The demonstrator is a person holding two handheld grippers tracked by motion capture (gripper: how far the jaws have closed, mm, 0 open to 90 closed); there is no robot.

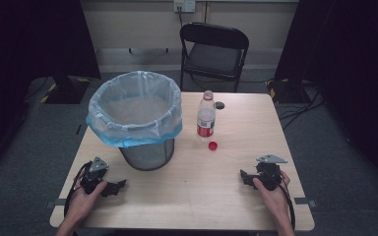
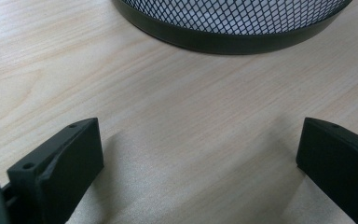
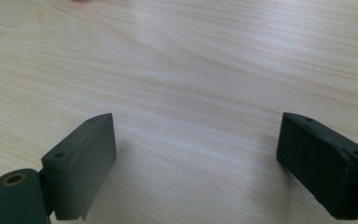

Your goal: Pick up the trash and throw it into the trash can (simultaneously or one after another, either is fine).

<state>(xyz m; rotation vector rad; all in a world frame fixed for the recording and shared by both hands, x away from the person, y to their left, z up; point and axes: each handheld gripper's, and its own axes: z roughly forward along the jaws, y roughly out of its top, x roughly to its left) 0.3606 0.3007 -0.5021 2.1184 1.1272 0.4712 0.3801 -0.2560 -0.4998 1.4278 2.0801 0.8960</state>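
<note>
We rest both claws low on the table point(image 1: 187, 191), each with its jaws spread wide and nothing between them. Our left claw point(image 1: 120, 186) sits just in front of the mesh bin point(image 1: 147, 152), whose dark base rim point(image 2: 223, 42) shows close ahead in the left gripper view. Our right claw point(image 1: 245, 178) sits near the table's right front corner, facing bare wood. The bottle point(image 1: 206, 117) stands upright, its long axis vertical, just right of the bin and well apart from both claws. Its red cap point(image 1: 213, 145) lies on the table just in front of it. From the right claw both lie forward and to the left; that claw seems slightly nearer, with a clearer path. We count one bottle, one red cap, one bin, one small dark disc point(image 1: 219, 105) behind the bottle, and two claws.
</note>
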